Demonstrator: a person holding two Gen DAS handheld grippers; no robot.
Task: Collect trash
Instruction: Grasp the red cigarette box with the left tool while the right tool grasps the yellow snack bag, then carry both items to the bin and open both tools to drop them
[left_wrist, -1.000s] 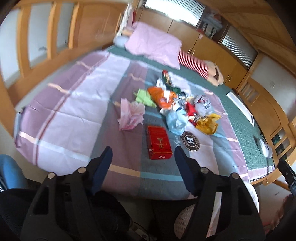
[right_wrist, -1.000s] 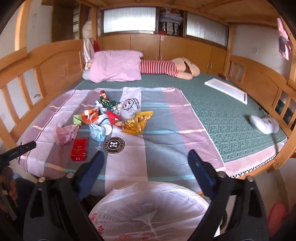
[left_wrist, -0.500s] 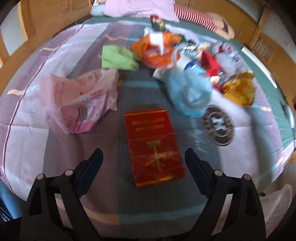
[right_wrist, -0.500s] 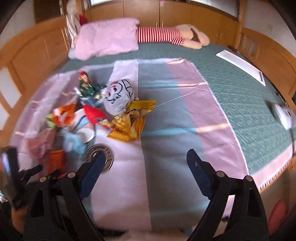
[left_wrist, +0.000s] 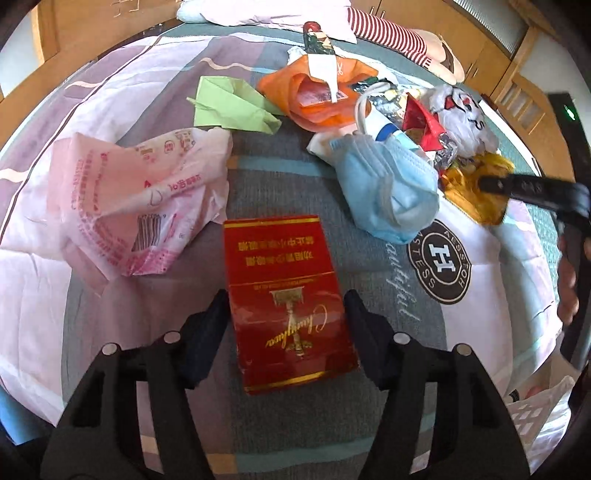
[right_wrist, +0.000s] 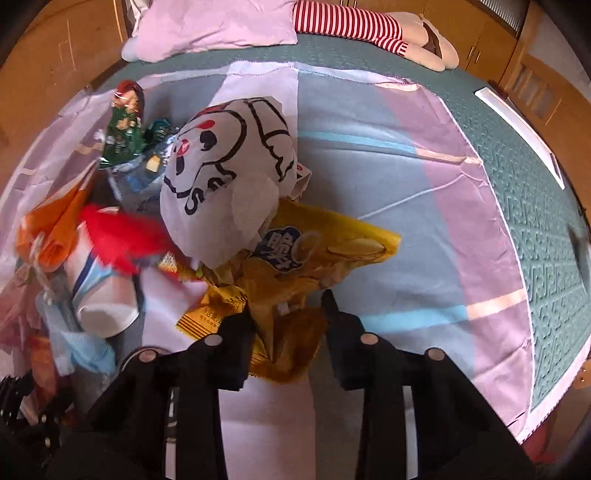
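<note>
A red cigarette box (left_wrist: 290, 306) lies flat on the bedsheet. My left gripper (left_wrist: 286, 301) is open, its fingers on either side of the box, at its edges. In the right wrist view my right gripper (right_wrist: 290, 302) is open around the near end of a crumpled yellow snack bag (right_wrist: 295, 273); I cannot tell whether the fingers touch it. A white bag with a cartoon face (right_wrist: 225, 181) lies on the yellow bag's far end. Other trash: a pink plastic bag (left_wrist: 136, 199), green paper (left_wrist: 229, 107), an orange bag (left_wrist: 317, 96), a blue face mask (left_wrist: 388, 192).
A white paper cup (right_wrist: 103, 291), a red wrapper (right_wrist: 122, 236) and a green wrapper (right_wrist: 123, 136) lie left of the yellow bag. A pink pillow (right_wrist: 218, 26) and a striped plush toy (right_wrist: 369, 26) lie at the head. A white-lined bin (left_wrist: 539, 417) shows at the bed's edge.
Both grippers have moved forward and down to the trash. The left now straddles the red box, the right straddles the yellow bag, and both have narrowed.
</note>
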